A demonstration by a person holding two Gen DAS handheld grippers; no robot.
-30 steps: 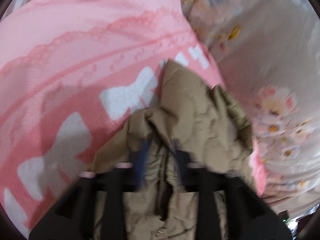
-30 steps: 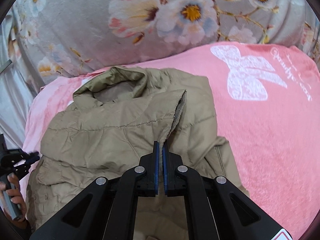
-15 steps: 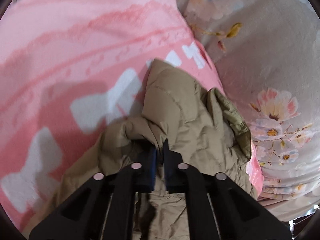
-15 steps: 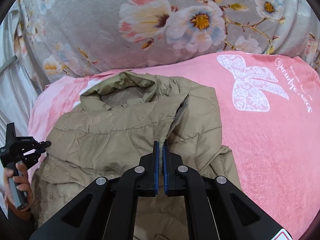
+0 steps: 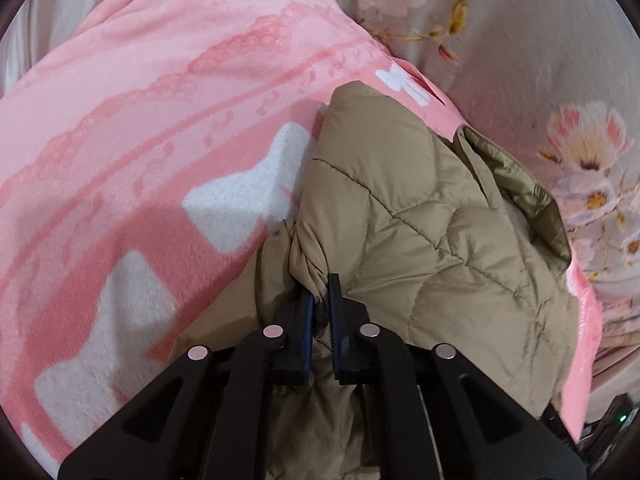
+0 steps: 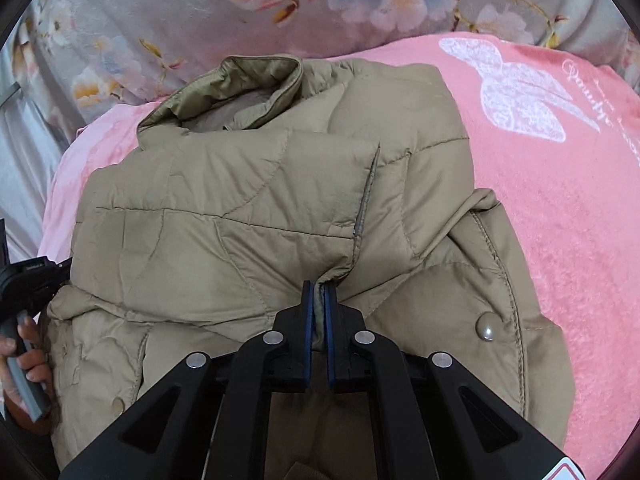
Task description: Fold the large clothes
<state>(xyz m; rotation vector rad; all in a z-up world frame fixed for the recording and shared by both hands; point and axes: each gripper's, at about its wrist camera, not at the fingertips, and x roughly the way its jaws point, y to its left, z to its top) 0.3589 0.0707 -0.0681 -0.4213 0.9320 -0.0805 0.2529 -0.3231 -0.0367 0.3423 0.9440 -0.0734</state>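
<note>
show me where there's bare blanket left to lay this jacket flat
Free: the pink blanket right of the tan jacket, out to the white bow print. Crowded: the far edge, where the collar nears the floral bedding.

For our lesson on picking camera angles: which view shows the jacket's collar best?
The right wrist view. There the collar stands open at the far end of the tan jacket, lining visible. The left wrist view catches it only edge-on, at the jacket's right side.

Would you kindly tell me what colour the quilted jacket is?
The jacket is a plain khaki tan; the right wrist view shows it best.
</note>
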